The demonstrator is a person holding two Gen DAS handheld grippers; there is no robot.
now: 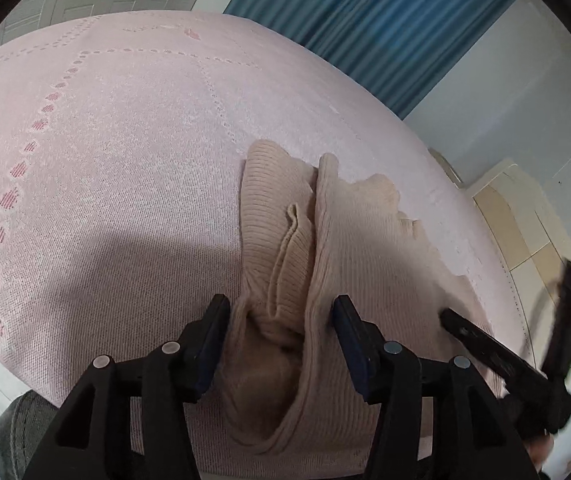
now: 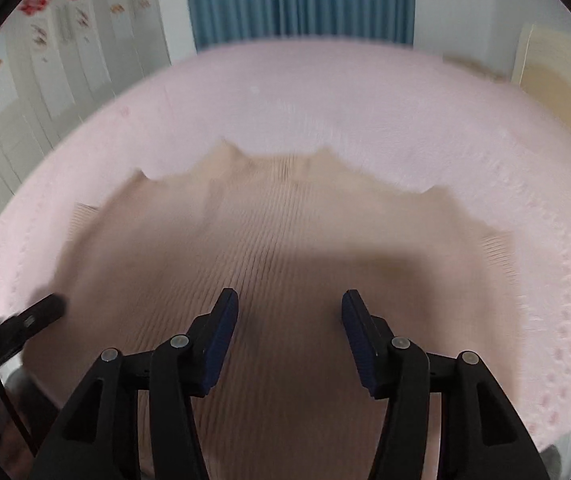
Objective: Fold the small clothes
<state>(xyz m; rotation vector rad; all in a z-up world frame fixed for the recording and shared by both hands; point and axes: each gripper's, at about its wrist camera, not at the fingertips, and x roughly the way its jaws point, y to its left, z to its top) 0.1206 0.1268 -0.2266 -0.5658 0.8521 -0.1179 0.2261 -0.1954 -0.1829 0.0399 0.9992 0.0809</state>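
Left gripper (image 1: pixel 281 312): jaws stand wide, one on either side of a bunched ridge of the garment; the knit rises between the pads, but no pinch is made and whether the pads touch it cannot be told. Right gripper (image 2: pixel 290 306): jaws equally wide, nothing between them, poised over the flat body of the same garment; the right view is motion-blurred, so fine contact cannot be judged there. The task's thing is a beige ribbed sweater (image 1: pixel 325 240), lying on a pink bedspread (image 1: pixel 125 160). From the left gripper it runs directly ahead toward 12 o'clock, its folded ridges and a small doubled flap aligned with the finger axis, with the broad panel spreading to 3 o'clock. From the right gripper the cloth fills the field from 6 to 12 o'clock, its wavy far edge lying crosswise at about 12; the ribs run away from the fingers. In the left view the right gripper's finger rests on or just above the panel at 4 o'clock; in the right view the left one shows at 9 o'clock. Judgement: the left gripper is nearer to a graspable fold, since gathered material already stands between its jaws, while the right faces flat cloth with no raised edge. Material: soft, fine-ribbed knit, limp, likely to sag and slide when lifted. The bedspread is a woven textile with dotted pink lines, slightly yielding. A blue curtain (image 2: pixel 301 0) hangs beyond at 12 o'clock.
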